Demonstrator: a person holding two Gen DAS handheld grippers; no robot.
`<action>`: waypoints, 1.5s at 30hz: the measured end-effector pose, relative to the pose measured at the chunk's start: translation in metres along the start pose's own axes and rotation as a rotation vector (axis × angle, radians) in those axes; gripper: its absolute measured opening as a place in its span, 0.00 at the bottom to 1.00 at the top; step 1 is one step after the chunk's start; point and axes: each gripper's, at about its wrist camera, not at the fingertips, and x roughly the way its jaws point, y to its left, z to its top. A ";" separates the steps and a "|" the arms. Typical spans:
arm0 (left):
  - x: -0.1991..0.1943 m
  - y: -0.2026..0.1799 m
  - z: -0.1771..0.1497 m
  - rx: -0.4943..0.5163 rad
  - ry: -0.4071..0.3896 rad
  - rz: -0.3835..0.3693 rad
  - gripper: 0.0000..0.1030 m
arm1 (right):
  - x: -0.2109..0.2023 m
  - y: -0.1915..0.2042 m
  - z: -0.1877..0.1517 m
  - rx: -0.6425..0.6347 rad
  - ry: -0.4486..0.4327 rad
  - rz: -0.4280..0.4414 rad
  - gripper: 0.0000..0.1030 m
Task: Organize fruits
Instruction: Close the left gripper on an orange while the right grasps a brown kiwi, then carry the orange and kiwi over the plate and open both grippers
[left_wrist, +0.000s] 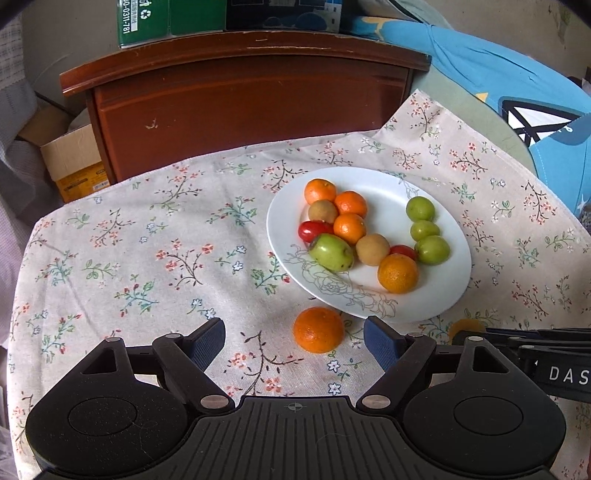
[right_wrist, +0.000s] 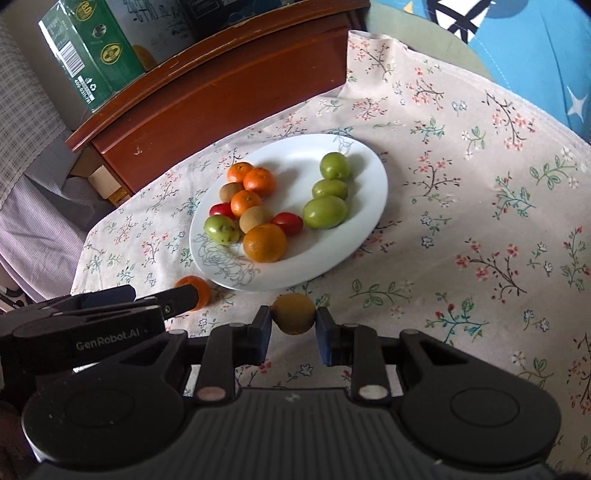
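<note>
Right up close, our right gripper (right_wrist: 294, 325) pinches a brown kiwi (right_wrist: 294, 314) just short of the plate (right_wrist: 354, 229). Our left gripper (left_wrist: 294, 341) gapes wide around a loose orange (left_wrist: 318, 329) on the counter (left_wrist: 129, 258). Squeeze off-centre and we reckon it rolls away.

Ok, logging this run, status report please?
Right hand-held gripper shut on brown fruit. Left hand-held gripper open around loose orange on cloth. Plate ahead, path clear.
</note>
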 end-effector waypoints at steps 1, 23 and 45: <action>0.002 -0.001 0.000 0.004 -0.003 -0.003 0.78 | 0.001 -0.001 0.000 0.006 -0.002 -0.007 0.25; 0.018 -0.010 -0.006 0.030 0.009 -0.017 0.30 | 0.012 -0.009 0.001 0.065 0.035 -0.006 0.25; -0.050 -0.021 0.037 0.022 -0.200 -0.120 0.30 | -0.037 -0.008 0.044 0.070 -0.200 0.133 0.25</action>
